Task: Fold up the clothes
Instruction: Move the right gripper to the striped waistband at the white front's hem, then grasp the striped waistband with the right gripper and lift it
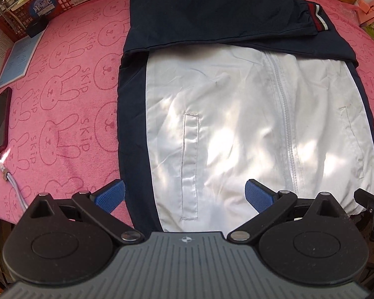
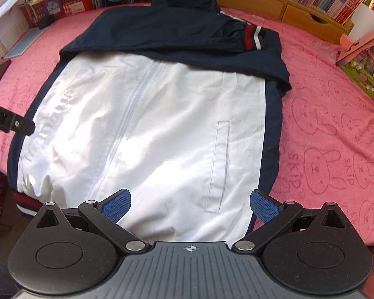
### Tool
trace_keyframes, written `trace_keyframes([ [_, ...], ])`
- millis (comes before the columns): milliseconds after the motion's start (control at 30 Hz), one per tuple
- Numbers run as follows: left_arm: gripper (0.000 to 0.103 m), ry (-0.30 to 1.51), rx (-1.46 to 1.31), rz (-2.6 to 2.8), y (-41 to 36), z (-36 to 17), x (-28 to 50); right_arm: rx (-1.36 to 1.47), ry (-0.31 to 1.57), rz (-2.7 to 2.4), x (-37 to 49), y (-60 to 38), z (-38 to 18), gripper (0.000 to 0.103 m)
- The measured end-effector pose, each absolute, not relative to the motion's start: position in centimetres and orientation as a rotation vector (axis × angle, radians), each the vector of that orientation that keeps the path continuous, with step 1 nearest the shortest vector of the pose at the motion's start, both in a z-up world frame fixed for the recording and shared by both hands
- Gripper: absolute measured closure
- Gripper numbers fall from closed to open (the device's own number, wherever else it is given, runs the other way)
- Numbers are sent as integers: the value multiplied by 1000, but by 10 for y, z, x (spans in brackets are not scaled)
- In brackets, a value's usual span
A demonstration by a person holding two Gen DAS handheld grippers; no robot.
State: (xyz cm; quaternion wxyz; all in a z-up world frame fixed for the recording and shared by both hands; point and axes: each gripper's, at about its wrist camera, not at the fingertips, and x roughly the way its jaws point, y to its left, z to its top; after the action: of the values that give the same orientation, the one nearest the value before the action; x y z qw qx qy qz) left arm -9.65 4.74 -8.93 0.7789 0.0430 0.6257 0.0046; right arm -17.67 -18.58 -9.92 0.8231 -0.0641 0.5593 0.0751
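A white and navy zip jacket (image 1: 236,114) lies flat on a pink bunny-print towel (image 1: 57,104), its hem nearest me. Its navy sleeves are folded across the chest, with a red and white striped cuff (image 1: 316,17) at the right. My left gripper (image 1: 184,194) is open and empty, hovering over the hem's left part beside a pocket (image 1: 189,164). In the right wrist view the same jacket (image 2: 149,114) fills the middle, and my right gripper (image 2: 189,206) is open and empty over the hem's right part by the other pocket (image 2: 219,164). The cuff (image 2: 254,37) shows at the top right.
A phone (image 1: 1,119) with a cable and a blue booklet (image 1: 20,59) lie at the towel's left edge. A red crate (image 2: 59,2), books and wooden drawers (image 2: 261,0) line the back. A pink box (image 2: 361,62) stands at the right. The left gripper's body (image 2: 10,122) shows at the left.
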Motion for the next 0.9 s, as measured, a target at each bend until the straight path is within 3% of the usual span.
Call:
trace_keyframes([
  [467, 0, 1430, 121, 101, 66, -110, -119, 227, 1310, 170, -179, -244, -156, 1],
  [500, 0, 1432, 122, 104, 66, -110, -120, 219, 1317, 177, -179, -243, -153, 11],
  [533, 0, 1431, 120, 107, 67, -110, -121, 210, 1322, 185, -178, -242, -151, 33],
  [567, 0, 1429, 119, 110, 67, -110, -122, 215, 1330, 184, -178, -241, -147, 45],
  [667, 0, 1424, 120, 118, 67, -110, -122, 274, 1342, 187, -174, -249, -133, 66],
  [733, 0, 1418, 116, 115, 67, -110, -123, 368, 1341, 182, -167, -257, -121, 89],
  [900, 0, 1372, 106, 115, 65, -102, -126, 625, 1274, 249, -124, -262, -93, 89],
])
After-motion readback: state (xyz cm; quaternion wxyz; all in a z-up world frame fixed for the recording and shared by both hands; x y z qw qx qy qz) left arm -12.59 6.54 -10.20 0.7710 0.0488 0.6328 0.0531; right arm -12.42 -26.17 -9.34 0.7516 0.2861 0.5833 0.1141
